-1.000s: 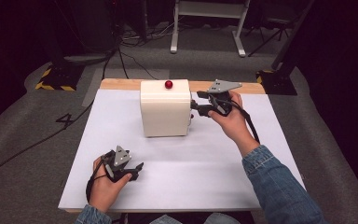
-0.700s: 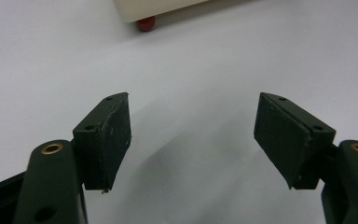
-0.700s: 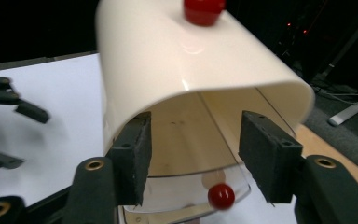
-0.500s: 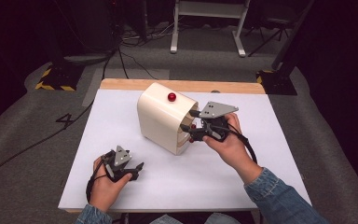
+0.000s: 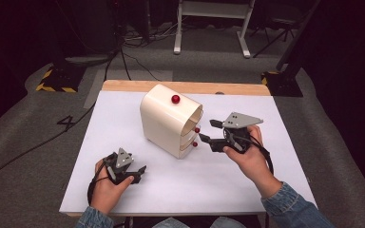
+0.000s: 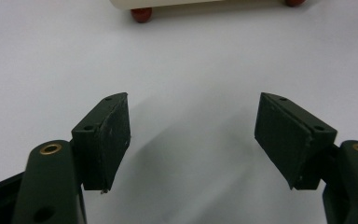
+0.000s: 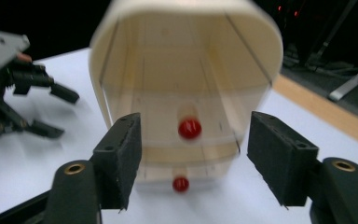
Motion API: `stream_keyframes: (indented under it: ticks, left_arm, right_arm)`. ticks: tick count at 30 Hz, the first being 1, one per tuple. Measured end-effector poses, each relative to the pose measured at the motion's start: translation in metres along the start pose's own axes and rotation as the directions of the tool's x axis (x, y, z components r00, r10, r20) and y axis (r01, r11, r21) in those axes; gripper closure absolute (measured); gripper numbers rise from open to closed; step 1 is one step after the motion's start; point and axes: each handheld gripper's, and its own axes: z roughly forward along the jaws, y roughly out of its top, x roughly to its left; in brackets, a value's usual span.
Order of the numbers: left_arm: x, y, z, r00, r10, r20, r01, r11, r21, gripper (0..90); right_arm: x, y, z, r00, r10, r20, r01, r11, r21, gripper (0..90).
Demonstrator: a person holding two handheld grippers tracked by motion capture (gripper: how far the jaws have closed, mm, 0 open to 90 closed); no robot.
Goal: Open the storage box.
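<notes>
Straight ahead of my spread right claw [image 7: 193, 163], the cream drawer box's [image 7: 186, 70] upper red knob [image 7: 189, 128] wants centring before I pinch it.

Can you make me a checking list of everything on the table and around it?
Surface: white table top with a wooden back edge, bare parts look clean.
Job's things: cream drawer box, turned at an angle, red knob on top, two red drawer knobs facing the right gripper.
Clutter: nothing seen.
Grippers: left gripper open, resting near the front edge; right gripper open, jaws beside the drawer front.
Cables: black cable trailing over the floor.
Surroundings: grey carpet, white stand legs, dark room.
</notes>
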Motion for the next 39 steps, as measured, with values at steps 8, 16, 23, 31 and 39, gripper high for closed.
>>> stream_keyframes:
  ticks: [8, 16, 23, 31, 39]
  left_arm:
    - [0.003, -0.001, 0.0, 0.9999, -0.013, 0.008, 0.013, 0.9992, 0.039, 26.9]
    - [0.005, -0.001, 0.003, 0.9998, -0.014, 0.013, 0.013, 0.9971, 0.075, 26.7]
    - [0.006, -0.002, 0.003, 0.9994, -0.025, 0.022, 0.023, 0.9967, 0.078, 26.4]
    - [0.006, -0.002, 0.003, 0.9993, -0.029, 0.024, 0.028, 0.9967, 0.076, 26.3]
    - [0.006, -0.002, 0.003, 0.9993, -0.03, 0.025, 0.028, 0.9967, 0.077, 26.3]
  right_arm:
    - [-0.016, -0.051, 0.012, 0.9987, 0.048, -0.016, -0.047, 0.998, 0.046, 32.0]
    - [-0.02, -0.069, 0.035, 0.998, 0.063, -0.004, -0.062, 0.993, 0.096, 37.7]
    - [-0.017, -0.076, 0.062, 0.9982, 0.057, -0.019, -0.055, 0.993, 0.109, 45.2]
    - [-0.008, -0.079, 0.077, 0.996, 0.021, -0.087, -0.012, 0.995, 0.097, 68.6]
    - [-0.004, -0.079, 0.073, 0.9967, 0.014, -0.081, -0.006, 0.995, 0.099, 74.2]
